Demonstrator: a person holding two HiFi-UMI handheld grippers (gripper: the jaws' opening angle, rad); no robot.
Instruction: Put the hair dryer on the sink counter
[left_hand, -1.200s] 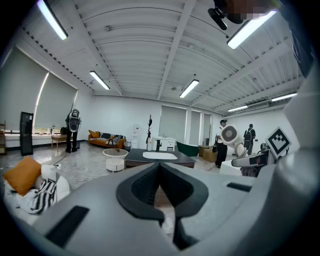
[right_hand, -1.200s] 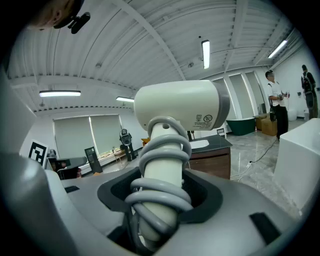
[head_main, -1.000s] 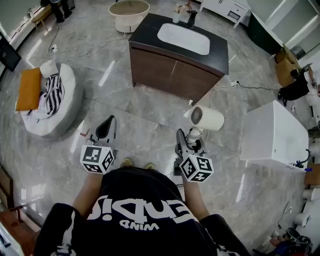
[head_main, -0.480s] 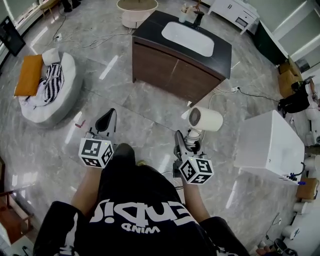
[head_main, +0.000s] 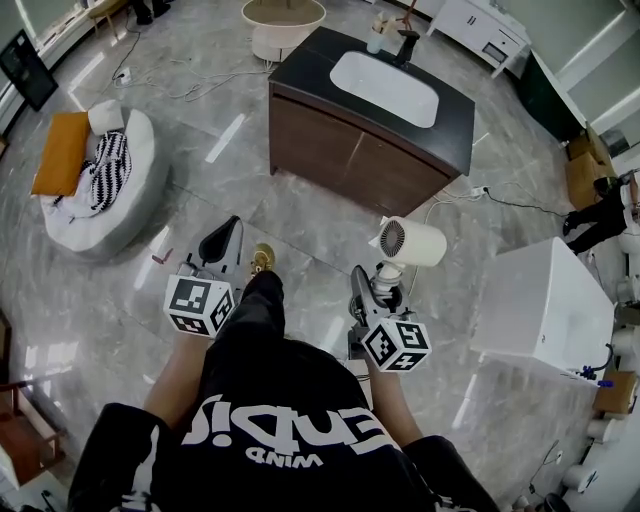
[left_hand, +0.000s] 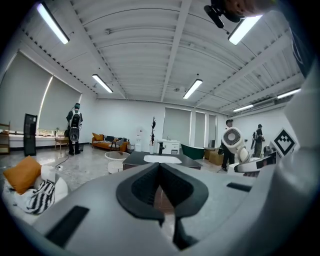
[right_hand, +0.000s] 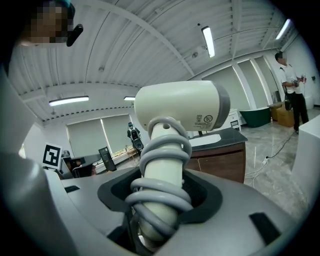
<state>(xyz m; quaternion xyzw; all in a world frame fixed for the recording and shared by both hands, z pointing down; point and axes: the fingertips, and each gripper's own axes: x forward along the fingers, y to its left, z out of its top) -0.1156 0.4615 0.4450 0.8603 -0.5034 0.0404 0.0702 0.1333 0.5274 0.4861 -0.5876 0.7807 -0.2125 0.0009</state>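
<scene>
A cream hair dryer (head_main: 412, 242) with its grey cord wound round the handle stands upright in my right gripper (head_main: 375, 290), whose jaws are shut on the handle. In the right gripper view the hair dryer (right_hand: 180, 112) fills the middle, barrel across the top. The sink counter (head_main: 455, 130), a dark top with a white basin on a brown cabinet, lies ahead on the floor's far side and shows small in the left gripper view as the sink counter (left_hand: 155, 160). My left gripper (head_main: 222, 248) is held out level at the left, jaws closed together on nothing.
A white box-like unit (head_main: 545, 305) stands to the right. A white cushion bed (head_main: 100, 190) with an orange pillow lies at the left. A round white stool (head_main: 283, 22) sits behind the counter. Cables (head_main: 490, 195) trail on the grey marble floor. People stand at the room's far end.
The person has stepped forward: a foot now shows between the grippers and the sink counter has come nearer. Both grippers keep their pose, the right still holding the dryer.
</scene>
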